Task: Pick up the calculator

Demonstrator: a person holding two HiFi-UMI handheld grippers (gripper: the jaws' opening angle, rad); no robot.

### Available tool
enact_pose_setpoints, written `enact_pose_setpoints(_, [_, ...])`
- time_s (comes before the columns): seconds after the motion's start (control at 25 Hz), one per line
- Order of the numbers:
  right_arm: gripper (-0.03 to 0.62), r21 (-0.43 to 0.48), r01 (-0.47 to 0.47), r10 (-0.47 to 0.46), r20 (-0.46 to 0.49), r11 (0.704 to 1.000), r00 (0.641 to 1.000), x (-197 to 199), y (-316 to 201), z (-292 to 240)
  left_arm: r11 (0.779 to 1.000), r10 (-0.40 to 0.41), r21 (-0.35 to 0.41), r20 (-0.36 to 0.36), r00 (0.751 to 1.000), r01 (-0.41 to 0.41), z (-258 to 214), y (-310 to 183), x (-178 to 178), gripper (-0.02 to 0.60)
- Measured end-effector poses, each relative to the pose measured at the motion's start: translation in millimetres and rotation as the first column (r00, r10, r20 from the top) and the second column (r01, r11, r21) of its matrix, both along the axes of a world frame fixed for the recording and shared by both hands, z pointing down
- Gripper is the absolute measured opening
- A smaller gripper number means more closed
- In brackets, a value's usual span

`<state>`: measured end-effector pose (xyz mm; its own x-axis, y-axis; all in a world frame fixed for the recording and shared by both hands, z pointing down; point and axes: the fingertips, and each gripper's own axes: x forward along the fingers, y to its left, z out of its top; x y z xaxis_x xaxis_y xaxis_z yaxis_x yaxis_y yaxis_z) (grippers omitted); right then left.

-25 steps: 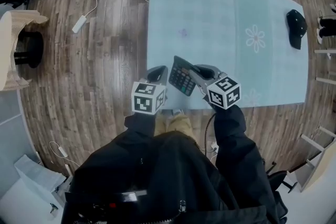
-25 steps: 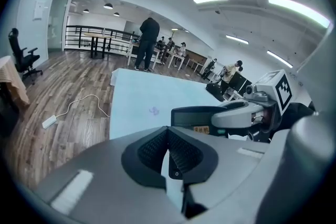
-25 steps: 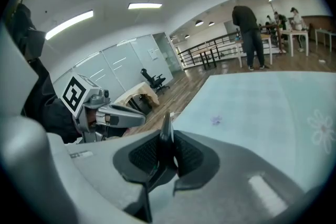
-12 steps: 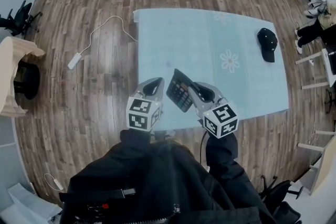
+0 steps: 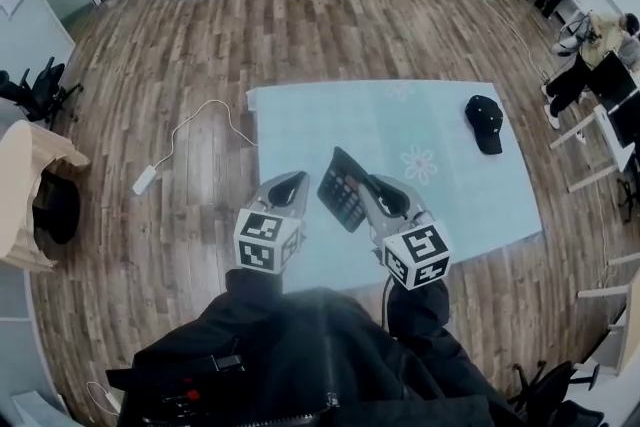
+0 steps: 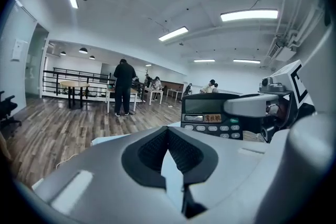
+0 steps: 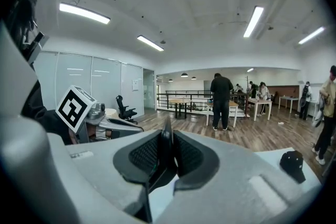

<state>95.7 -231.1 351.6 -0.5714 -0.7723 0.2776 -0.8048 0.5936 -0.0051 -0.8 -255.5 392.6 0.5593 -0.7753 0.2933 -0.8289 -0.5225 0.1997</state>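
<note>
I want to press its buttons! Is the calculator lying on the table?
No, the calculator is up off the table: the right hand-held gripper clamps its edge.

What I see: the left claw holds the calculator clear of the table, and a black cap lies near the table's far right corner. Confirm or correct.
Wrong claw. The right gripper view shows the right claw shut on the calculator, edge-on between its pads; the left claw holds nothing. The rest stands: calculator clear of the table, black cap near its far right corner.

Black calculator (image 5: 342, 188) held aloft, tilted on edge, keypad facing left.
</note>
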Motion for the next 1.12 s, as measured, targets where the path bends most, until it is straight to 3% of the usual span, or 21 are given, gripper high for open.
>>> enact_pose_setpoints(0.4, [0.064,0.209,-0.057,0.068,-0.045,0.976,0.997,-8,-1,-67,0.983,0.024,0.181,0.024,0.999,-0.028,-76,-17,-2,0.000])
enact_pose_setpoints(0.64, [0.061,0.267,-0.045,0.069,-0.081,0.963,0.994,-20,7,-81,0.976,0.002,0.216,0.005,1.000,-0.003,-93,-14,-12,0.000])
enact_pose_setpoints(1.12, [0.061,0.383,-0.124,0.169,-0.086,0.916,0.982,-18,18,-116,0.970,0.003,0.241,0.000,1.000,-0.003,-102,-5,-14,0.000])
